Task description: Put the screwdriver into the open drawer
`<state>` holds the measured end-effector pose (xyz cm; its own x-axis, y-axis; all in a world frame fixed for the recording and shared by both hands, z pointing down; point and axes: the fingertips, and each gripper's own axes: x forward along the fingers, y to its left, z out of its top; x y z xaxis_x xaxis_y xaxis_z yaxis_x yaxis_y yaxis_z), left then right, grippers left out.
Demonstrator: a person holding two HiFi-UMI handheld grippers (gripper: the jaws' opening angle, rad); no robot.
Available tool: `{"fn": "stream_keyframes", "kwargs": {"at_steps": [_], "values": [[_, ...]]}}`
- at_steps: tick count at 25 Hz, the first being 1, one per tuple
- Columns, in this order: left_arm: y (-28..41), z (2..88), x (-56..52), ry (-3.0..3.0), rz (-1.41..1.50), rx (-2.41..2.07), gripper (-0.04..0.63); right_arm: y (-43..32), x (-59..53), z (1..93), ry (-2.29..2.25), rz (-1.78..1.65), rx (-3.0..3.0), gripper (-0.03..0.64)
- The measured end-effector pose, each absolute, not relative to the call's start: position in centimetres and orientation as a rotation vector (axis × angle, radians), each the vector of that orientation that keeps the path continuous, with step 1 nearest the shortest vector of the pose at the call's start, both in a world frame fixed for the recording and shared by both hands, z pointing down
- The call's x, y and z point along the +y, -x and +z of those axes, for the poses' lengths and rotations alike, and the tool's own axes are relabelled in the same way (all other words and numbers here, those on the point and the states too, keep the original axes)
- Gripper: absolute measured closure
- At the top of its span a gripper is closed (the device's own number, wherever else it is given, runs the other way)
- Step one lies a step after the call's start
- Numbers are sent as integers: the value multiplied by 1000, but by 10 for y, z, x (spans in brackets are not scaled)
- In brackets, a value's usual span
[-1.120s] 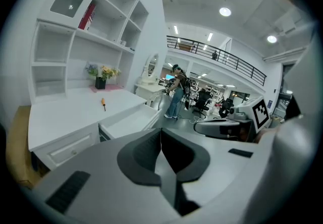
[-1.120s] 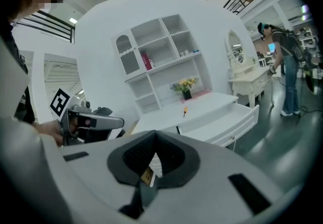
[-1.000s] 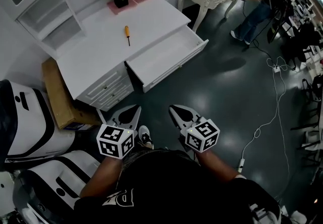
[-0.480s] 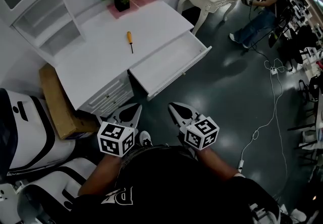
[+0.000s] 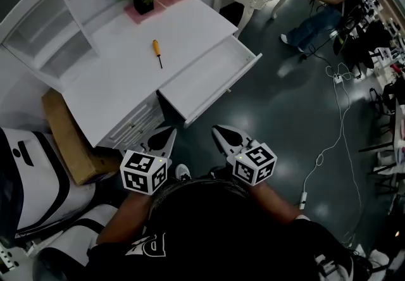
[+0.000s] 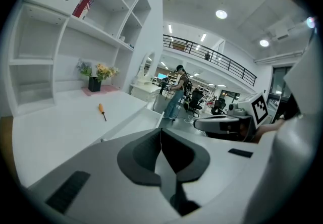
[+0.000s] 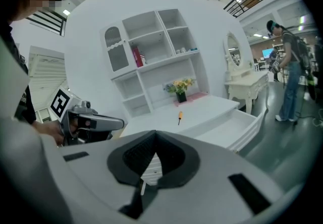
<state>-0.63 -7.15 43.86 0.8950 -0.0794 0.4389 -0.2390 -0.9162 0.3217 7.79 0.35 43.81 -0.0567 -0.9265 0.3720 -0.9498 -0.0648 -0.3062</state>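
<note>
Screwdriver [image 5: 155, 52] lies far off on the desk [image 5: 114, 87], left of the open drawer [image 5: 202, 74]. Left gripper [image 5: 164, 137] and right gripper [image 5: 223, 135] hang near, jaws closed on nothing; arriving shut could knock it rolling.

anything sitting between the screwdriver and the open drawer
Nothing visible. The screwdriver lies alone on the bare white desktop, and the open drawer just past the desktop's front edge looks empty. The flower pot stands at the back, off that path.
</note>
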Motion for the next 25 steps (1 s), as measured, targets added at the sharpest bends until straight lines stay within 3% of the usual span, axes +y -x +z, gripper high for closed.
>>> {"fn": "stream_keyframes", "kwargs": {"at_steps": [15,25], "values": [[2,449,-86,-2652,588,-311,580,-88,-14,447,-2058,793,-2154,607],[-42,452,-114,-2636,618,-432,580,-136,-60,448,-1954,806,-2251,607]]}}
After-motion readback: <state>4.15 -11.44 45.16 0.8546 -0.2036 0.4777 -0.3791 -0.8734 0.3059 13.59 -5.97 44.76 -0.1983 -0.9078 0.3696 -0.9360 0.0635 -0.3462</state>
